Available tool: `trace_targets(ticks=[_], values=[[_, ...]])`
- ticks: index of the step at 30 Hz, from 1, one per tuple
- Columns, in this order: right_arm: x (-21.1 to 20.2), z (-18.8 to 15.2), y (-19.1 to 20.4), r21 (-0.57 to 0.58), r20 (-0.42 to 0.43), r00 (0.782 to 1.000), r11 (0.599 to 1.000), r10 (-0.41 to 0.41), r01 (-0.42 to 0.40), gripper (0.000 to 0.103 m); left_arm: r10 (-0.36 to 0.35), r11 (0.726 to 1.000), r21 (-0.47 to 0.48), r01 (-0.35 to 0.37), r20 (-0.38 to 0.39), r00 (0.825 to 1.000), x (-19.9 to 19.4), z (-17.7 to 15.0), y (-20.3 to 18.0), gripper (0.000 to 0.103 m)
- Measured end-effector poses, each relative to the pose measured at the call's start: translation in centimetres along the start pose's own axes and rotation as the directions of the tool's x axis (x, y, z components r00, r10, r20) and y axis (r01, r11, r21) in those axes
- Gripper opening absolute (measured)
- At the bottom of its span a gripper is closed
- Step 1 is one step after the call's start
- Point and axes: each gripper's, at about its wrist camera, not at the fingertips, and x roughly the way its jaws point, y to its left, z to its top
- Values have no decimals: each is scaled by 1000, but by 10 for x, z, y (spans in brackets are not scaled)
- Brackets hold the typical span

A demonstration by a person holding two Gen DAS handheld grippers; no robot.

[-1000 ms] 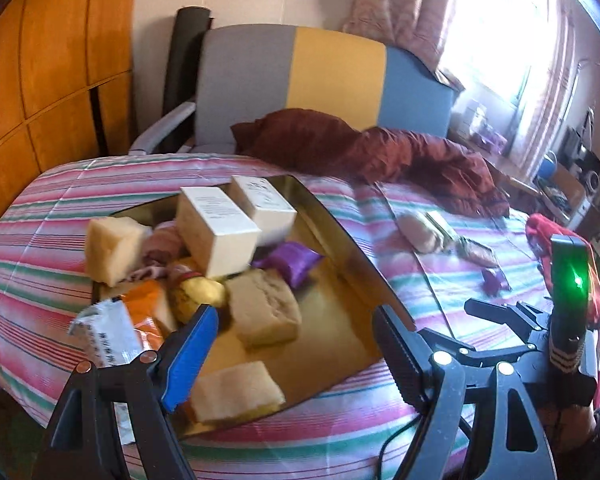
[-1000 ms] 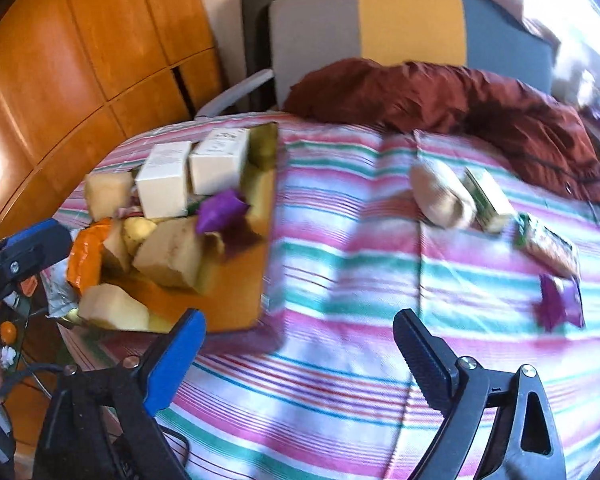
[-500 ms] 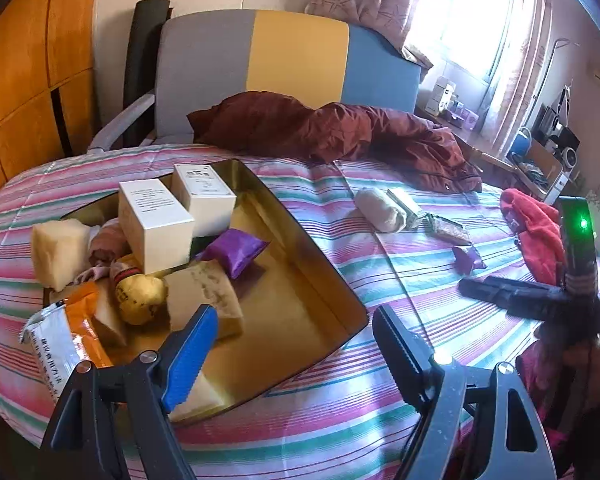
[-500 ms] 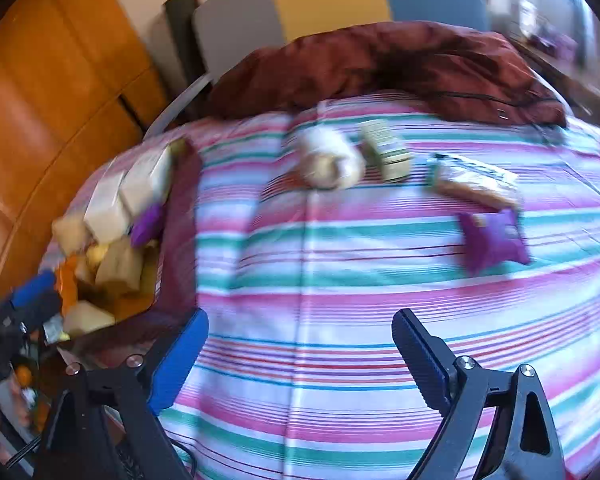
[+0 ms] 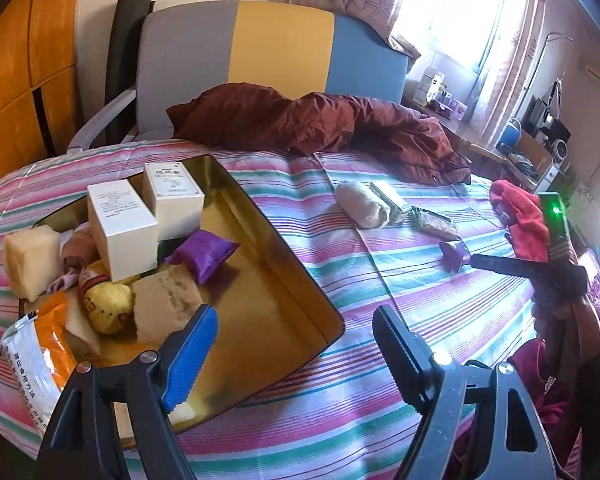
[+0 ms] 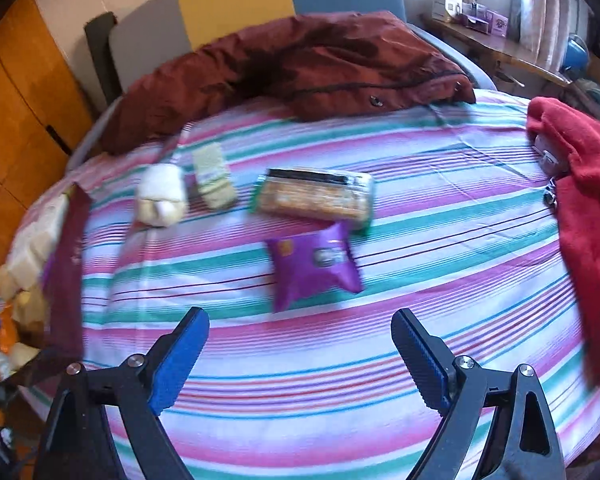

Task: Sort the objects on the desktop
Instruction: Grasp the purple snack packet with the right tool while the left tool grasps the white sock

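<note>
A gold tray [image 5: 284, 264] on the striped tablecloth holds two white boxes [image 5: 122, 228], sponge blocks [image 5: 164, 308], a purple packet [image 5: 204, 254], a yellow pouch and an orange bag [image 5: 32, 344]. My left gripper [image 5: 292, 344] is open and empty over the tray's near right corner. My right gripper [image 6: 300, 350] is open and empty, just short of a loose purple packet [image 6: 314, 262]. Beyond that packet lie a cracker pack [image 6: 312, 196], a green-white box [image 6: 214, 178] and a white roll [image 6: 160, 196]. The right gripper also shows in the left wrist view [image 5: 512, 268].
A dark red jacket [image 6: 284, 68] lies across the table's far side before a grey, yellow and blue chair [image 5: 260, 56]. A red cloth [image 6: 584, 200] covers the right edge. Wooden cabinets [image 5: 16, 80] stand at left. The tray's wall [image 6: 66, 264] is at the right view's left edge.
My right gripper has swung right, away from the tray, toward the loose purple packet. My left gripper has drawn back a little toward the tray's near right corner. Both stay open.
</note>
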Motion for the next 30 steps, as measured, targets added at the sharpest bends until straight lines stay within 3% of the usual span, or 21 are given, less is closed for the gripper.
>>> trace_targets(ticks=[12, 15, 17, 22, 30], values=[[44, 19, 11, -137, -3, 998, 989, -64, 63, 90, -25, 998, 56, 27, -29, 999, 23, 21, -26, 81], [52, 21, 8, -146, -19, 997, 987, -75, 71, 82, -37, 997, 69, 40, -34, 999, 32, 28, -35, 81], [54, 21, 7, -146, -20, 996, 986, -83, 80, 70, -47, 996, 80, 49, -37, 998, 36, 33, -41, 81], [55, 22, 8, -161, -24, 997, 985, -73, 68, 60, -65, 993, 99, 71, -55, 996, 52, 47, -53, 81], [54, 20, 14, -188, -27, 997, 980, -76, 70, 56, -85, 991, 89, 96, -115, 990, 92, 75, -68, 81]])
